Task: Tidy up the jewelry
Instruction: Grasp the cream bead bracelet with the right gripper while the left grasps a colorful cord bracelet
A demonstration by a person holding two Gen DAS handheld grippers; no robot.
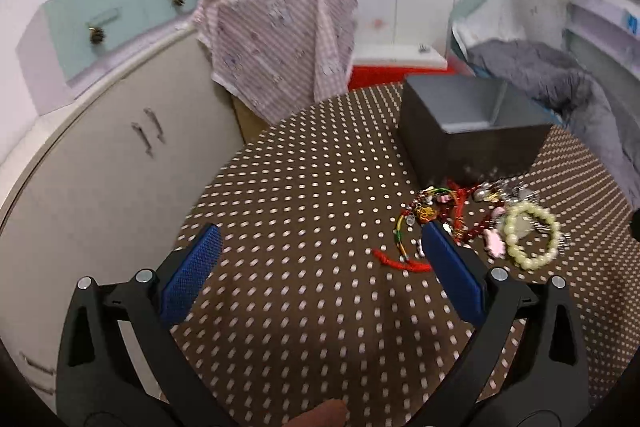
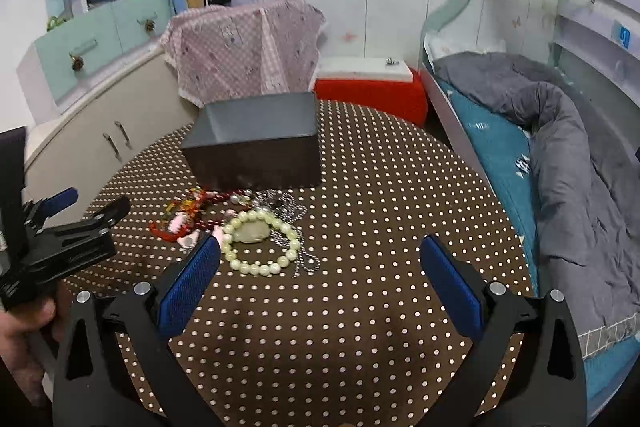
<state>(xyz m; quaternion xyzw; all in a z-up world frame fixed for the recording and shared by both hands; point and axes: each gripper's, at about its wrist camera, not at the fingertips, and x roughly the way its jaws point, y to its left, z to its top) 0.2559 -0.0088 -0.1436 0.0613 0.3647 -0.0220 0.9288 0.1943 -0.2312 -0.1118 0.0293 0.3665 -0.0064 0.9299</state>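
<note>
Seemingly before the first pick: both grippers, left gripper point(image 1: 320, 247) and right gripper point(image 2: 320, 259), gape empty; jewelry pile point(image 2: 244, 223) lies mid-frame before the grey box point(image 2: 256, 143); next, close on the pearl bracelet point(image 2: 260, 243)

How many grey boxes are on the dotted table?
1. The grey box stands open at the far side of the table, just behind the jewelry pile. Both grippers hover open, empty.

Polka-dot table point(image 2: 400, 187) carries gray box point(image 2: 256, 151), jewelry pile point(image 2: 240, 227).
</note>
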